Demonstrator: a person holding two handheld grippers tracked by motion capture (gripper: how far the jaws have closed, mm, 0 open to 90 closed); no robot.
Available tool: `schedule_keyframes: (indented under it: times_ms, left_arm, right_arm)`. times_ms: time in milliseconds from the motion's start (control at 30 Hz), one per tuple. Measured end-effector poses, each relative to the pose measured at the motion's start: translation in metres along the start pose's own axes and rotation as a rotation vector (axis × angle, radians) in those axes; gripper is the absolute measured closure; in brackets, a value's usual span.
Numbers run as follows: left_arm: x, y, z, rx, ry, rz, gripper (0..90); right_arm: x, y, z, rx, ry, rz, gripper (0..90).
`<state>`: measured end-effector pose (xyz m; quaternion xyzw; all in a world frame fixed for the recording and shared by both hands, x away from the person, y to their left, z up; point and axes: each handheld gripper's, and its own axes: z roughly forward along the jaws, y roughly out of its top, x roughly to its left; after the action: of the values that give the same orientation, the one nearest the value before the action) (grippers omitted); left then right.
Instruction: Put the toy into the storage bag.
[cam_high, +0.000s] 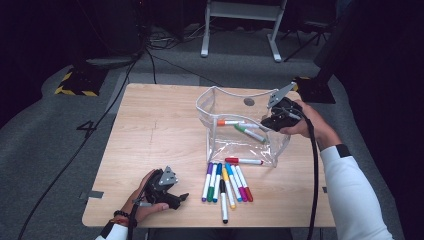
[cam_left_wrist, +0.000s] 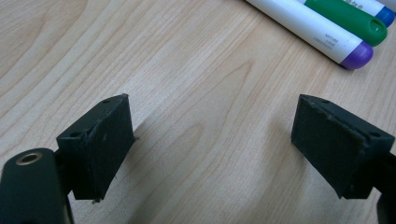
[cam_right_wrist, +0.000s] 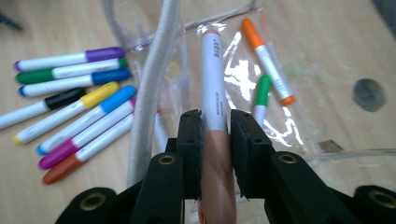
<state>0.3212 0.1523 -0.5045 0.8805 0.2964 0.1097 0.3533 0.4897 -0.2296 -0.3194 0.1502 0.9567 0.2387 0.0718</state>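
A clear plastic pouch (cam_high: 220, 102) stands open on the wooden table. An orange-capped marker (cam_high: 227, 122) and a green-capped marker (cam_high: 250, 133) lie inside it. At the pouch's right rim my right gripper (cam_high: 274, 120) is shut on a peach-capped marker (cam_right_wrist: 213, 79), whose far end points into the pouch beside the white piped rim (cam_right_wrist: 154, 79). Several loose markers (cam_high: 225, 182) lie in a row in front of the pouch, and a red one (cam_high: 244, 161) lies at its front edge. My left gripper (cam_high: 172, 197) rests open near the table's front left, with bare wood between its jaws (cam_left_wrist: 212, 135).
The left half of the table (cam_high: 150, 130) is bare wood. In the left gripper view, purple-capped (cam_left_wrist: 317, 32) and green-capped (cam_left_wrist: 348, 16) markers lie just beyond the jaws. Cables run across the grey floor (cam_high: 60, 165) to the left, and a white stand (cam_high: 240, 20) is behind the table.
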Motion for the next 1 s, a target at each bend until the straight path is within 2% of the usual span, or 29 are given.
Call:
schedule_keyframes:
  times_ms: [67,167,233,333,400,467,600,667,833,1000]
  left_arm:
    - [0.0,0.0,0.0,0.0,0.0,0.0,13.1]
    - [0.0,0.0,0.0,0.0,0.0,0.0,13.1]
    - [0.0,0.0,0.0,0.0,0.001,-0.001,13.1]
    - [0.0,0.0,0.0,0.0,0.001,-0.001,13.1]
    - [0.0,0.0,0.0,0.0,0.0,0.0,13.1]
    - [0.0,0.0,0.0,0.0,0.0,-0.002,13.1]
    - [0.0,0.0,0.0,0.0,0.0,-0.001,13.1]
    - [0.0,0.0,0.0,0.0,0.0,-0.003,13.1]
    - [0.0,0.0,0.0,0.0,0.0,-0.003,13.1]
    - [0.0,0.0,0.0,0.0,0.0,-0.003,13.1]
  right_arm:
    - [0.003,0.001,0.001,0.024,0.028,-0.017,74.9]
    - [0.007,0.003,0.003,0.054,0.045,-0.027,74.5]
    - [0.007,0.005,0.005,0.059,0.034,-0.031,73.5]
    - [0.006,0.006,0.004,0.056,-0.003,-0.008,64.7]
    - [0.004,0.005,0.003,0.045,-0.024,0.003,62.7]
    - [0.003,0.003,0.0,0.023,-0.042,0.02,57.1]
    - [0.0,-0.002,-0.008,-0.03,-0.094,0.059,51.5]
    - [0.0,-0.004,-0.013,-0.064,-0.104,0.072,50.2]
    - [0.004,-0.014,-0.033,-0.165,-0.163,0.116,42.4]
    - [0.014,-0.026,-0.055,-0.259,-0.217,0.152,40.2]
